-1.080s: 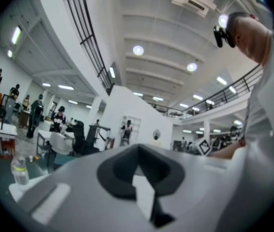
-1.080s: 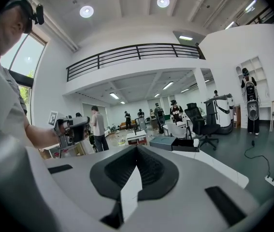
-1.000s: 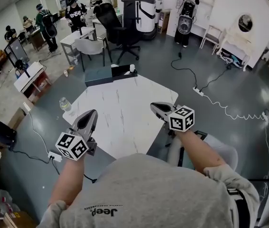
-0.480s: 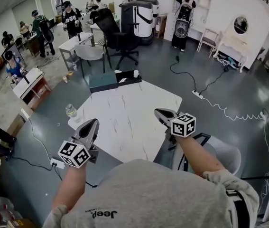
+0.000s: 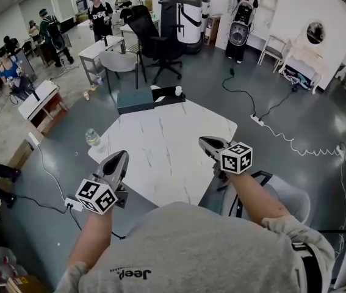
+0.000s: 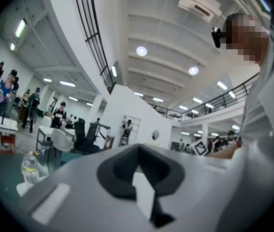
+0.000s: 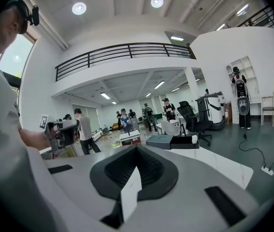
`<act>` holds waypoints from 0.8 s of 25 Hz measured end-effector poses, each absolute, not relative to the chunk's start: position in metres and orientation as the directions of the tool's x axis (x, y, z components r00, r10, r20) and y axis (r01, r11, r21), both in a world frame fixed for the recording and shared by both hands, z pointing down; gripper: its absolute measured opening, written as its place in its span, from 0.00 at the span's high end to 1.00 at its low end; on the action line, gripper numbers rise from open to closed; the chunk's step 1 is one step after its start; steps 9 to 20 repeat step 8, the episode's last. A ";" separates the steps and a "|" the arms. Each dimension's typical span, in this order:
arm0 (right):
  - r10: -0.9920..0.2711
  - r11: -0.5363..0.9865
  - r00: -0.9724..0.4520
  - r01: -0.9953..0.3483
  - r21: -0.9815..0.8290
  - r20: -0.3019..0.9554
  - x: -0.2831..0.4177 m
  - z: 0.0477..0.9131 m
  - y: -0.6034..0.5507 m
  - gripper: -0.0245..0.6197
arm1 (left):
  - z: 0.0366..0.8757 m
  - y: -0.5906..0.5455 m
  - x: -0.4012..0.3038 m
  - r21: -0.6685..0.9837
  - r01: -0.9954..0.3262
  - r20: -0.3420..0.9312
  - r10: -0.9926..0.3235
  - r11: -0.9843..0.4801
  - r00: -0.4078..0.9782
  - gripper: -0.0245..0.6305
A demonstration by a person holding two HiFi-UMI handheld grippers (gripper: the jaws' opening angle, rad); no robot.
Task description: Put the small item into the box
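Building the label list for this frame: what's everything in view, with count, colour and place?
table: 1, white marbled, centre
box: 1, dark teal with a black part, table's far edge
small item: 1, white, at the box's right end
bottle: 1, clear, off the table's left corner
office chair: 1, black, beyond the table
power strip: 1, white, floor at right
people: several, background
left gripper: 1, grey, shut, empty
right gripper: 1, grey, shut, empty
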State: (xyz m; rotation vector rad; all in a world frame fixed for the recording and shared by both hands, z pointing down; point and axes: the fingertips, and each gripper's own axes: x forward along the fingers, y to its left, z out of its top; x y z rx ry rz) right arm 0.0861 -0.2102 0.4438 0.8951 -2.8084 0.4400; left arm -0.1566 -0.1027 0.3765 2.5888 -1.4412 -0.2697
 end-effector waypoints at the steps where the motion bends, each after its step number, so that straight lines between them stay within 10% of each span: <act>1: -0.538 0.779 -0.809 -0.585 -0.228 0.238 0.086 0.443 -0.211 0.95 | 0.376 -0.104 -0.157 0.231 -0.823 -0.076 -0.853 -0.519 0.516 0.96; 20: -0.530 0.784 -0.812 -0.579 -0.222 0.245 0.094 0.448 -0.214 0.95 | 0.381 -0.107 -0.149 0.239 -0.823 -0.078 -0.855 -0.516 0.513 0.96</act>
